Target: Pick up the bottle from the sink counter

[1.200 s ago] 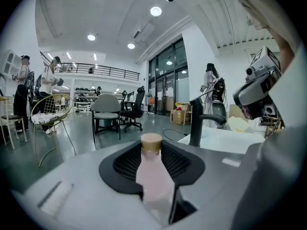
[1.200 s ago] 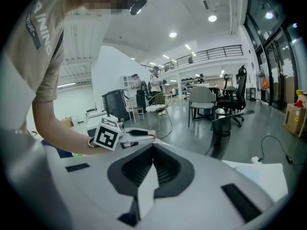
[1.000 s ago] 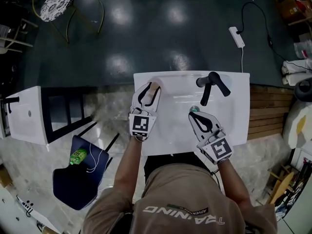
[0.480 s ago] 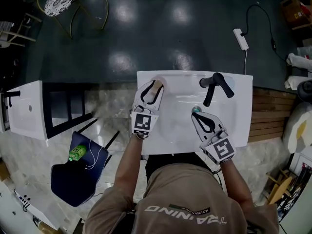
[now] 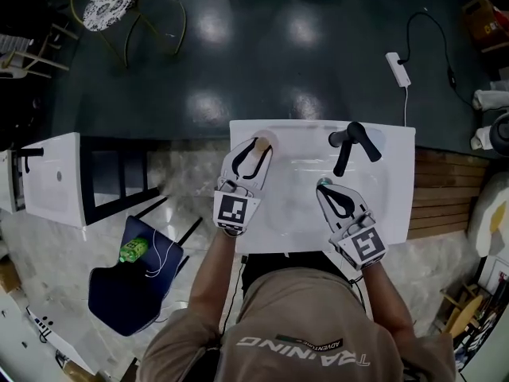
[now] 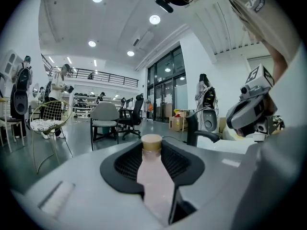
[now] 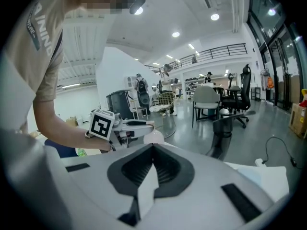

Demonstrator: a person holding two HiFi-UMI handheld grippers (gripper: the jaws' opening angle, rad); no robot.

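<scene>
Left gripper (image 5: 251, 153) is reaching over the upper left corner of the white sink (image 5: 398, 201), near the middle of the head view. Its jaws are pinching the bottle (image 6: 154, 178), a pale pink one with a tan cap (image 6: 152, 142), which is standing upright between the black ribbed pads, cap just above the jaw tips. Whether the bottle's base is touching the counter is not showing in any view.

Right gripper (image 5: 325, 188) is hovering over the basin at center right, tips close to the drain (image 5: 324, 181) and just below the black faucet (image 5: 350, 138). In the right gripper view its jaws are pressing together at the tips with nothing between them.

A person is standing at the bottom of the head view, leaning over the sink. A blue chair (image 5: 119, 297) is sitting at lower left with a green bottle (image 5: 132, 251) lying on it. A white power strip (image 5: 398, 68) is lying on the dark floor at upper right.
</scene>
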